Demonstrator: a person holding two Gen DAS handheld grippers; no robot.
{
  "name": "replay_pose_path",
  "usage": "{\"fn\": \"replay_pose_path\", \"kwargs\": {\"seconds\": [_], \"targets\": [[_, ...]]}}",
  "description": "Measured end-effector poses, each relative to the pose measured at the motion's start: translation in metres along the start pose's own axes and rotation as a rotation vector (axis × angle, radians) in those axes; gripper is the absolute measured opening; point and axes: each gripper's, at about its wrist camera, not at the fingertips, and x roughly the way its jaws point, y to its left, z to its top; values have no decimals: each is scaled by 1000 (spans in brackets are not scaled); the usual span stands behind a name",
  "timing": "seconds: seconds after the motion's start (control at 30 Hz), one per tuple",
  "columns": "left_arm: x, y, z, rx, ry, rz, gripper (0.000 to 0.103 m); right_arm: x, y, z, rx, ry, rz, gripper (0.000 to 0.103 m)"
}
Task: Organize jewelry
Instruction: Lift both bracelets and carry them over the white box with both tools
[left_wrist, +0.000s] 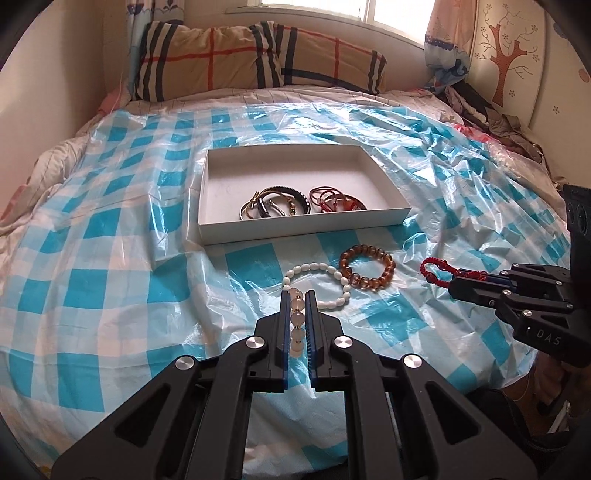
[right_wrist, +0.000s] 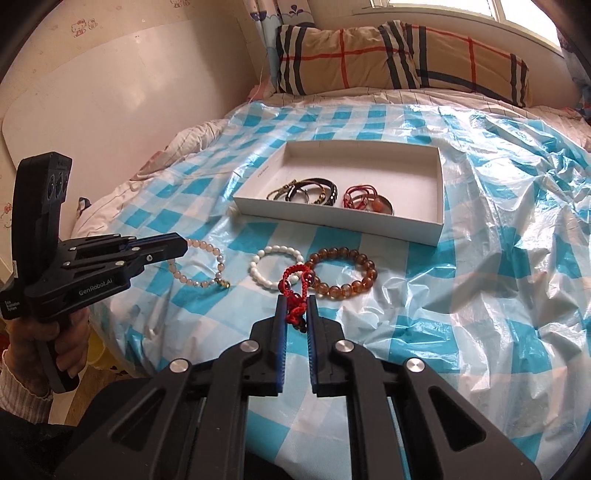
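Note:
A white box sits mid-bed and holds dark bracelets and red cord bracelets. My left gripper is shut on a pale pink bead bracelet. My right gripper is shut on a red braided cord bracelet. A white bead bracelet and an amber bead bracelet lie on the sheet in front of the box.
A blue and white checked plastic sheet covers the bed. Plaid pillows lie at the head under a window. Crumpled clothes lie at the right edge. A wall runs along the left.

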Motion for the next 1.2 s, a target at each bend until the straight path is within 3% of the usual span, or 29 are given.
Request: {"fn": "replay_pose_path", "kwargs": {"seconds": [0.53, 0.83, 1.2], "targets": [[-35, -27, 9, 69, -79, 70, 7, -30, 12, 11, -12, -74, -14, 11], [-27, -27, 21, 67, -90, 70, 7, -22, 6, 18, 1, -91, -21, 11], [0, -13, 64, 28, -118, 10, 7, 9, -13, 46, 17, -123, -38, 11]]}}
